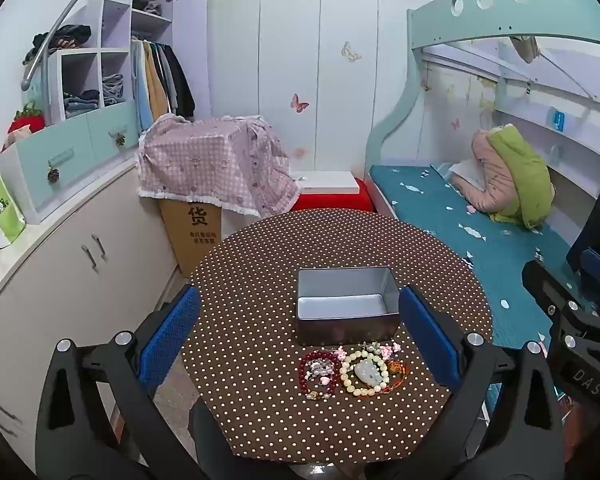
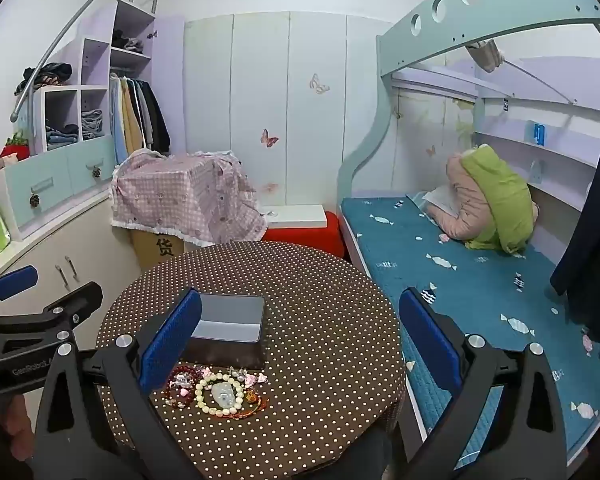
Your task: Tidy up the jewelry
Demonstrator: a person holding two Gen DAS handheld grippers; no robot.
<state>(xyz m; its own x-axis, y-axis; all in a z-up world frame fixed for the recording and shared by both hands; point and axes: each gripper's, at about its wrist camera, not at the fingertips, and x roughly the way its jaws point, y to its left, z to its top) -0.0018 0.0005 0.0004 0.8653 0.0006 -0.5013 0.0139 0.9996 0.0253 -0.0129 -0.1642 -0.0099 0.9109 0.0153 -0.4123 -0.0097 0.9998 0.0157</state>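
On the left, the left gripper (image 1: 300,332) hangs over the round table (image 1: 260,420) with its jaws spread wide and nothing between its blue pads (image 1: 168,332). Ahead of it the open metal tin (image 1: 346,306) sits empty on the dotted cloth, and the jewelry pile (image 1: 352,372) lies just in front of the tin (dark red beads (image 1: 302,376) left, a pale bead bracelet (image 1: 346,380) right). Further right, the right gripper (image 2: 300,332) is likewise released, holding nothing, beside the bed (image 2: 480,280)
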